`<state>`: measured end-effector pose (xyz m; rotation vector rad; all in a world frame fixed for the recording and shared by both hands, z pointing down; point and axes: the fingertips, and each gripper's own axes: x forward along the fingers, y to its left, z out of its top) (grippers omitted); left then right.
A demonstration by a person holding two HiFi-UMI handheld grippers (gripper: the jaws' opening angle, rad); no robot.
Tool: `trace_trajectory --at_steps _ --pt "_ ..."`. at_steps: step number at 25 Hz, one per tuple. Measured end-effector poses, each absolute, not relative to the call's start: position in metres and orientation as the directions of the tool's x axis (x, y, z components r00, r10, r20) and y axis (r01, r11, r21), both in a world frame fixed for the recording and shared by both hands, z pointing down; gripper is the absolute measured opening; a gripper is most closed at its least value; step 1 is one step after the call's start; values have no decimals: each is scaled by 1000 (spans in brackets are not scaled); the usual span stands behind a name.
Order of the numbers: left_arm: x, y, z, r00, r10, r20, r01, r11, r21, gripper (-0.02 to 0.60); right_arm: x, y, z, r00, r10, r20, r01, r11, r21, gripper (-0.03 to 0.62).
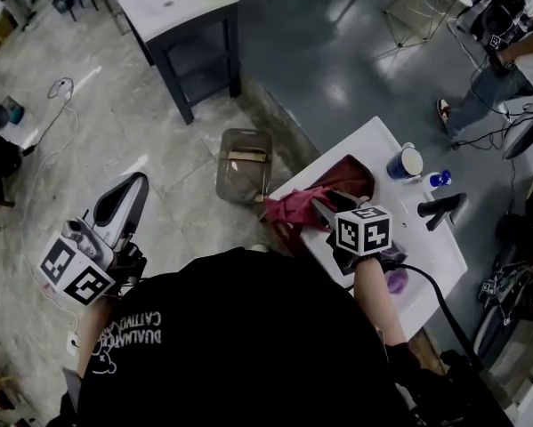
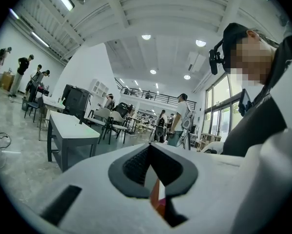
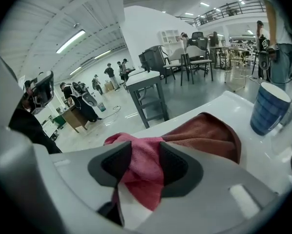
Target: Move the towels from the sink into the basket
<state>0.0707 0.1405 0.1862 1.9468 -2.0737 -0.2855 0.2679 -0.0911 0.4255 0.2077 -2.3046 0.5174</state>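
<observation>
While the left gripper [image 1: 134,192] hung level over the floor, well apart from the desk [image 1: 426,238], with its jaws clenched on nothing, the right gripper [image 3: 146,149] tilted down toward the sink [image 1: 370,176] with its jaws released and spread wide. A pink towel [image 3: 136,174] lay bunched between them at the sink's near edge, neither pad pressing it. A dark red towel [image 3: 209,135] filled the sink. The basket [image 1: 244,163] stood on the floor beside the desk, and a blue cup [image 1: 406,163] stood near the sink.

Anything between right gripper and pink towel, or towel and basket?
Nothing visible. The right gripper has the pink towel between its open jaws; the basket stands open on the floor beside the counter.
</observation>
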Motion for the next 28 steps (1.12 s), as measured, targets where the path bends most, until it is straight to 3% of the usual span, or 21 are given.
trace_trajectory --at_steps 4,7,22,28 --pt "69 143 187 -51 -997 63 -942 69 327 0 267 -89 426 -710 16 704 -311 890 -334 100" --pt "68 144 187 -43 -997 63 -944 61 323 0 267 -88 420 -718 11 696 -320 883 -344 66" --pt "69 144 190 8 -1000 22 -942 0 335 0 255 -93 323 -820 -141 555 -303 929 -213 46" --pt "63 156 188 -2 -1000 6 -941 4 340 0 238 -89 257 -878 -185 441 -277 948 -154 46"
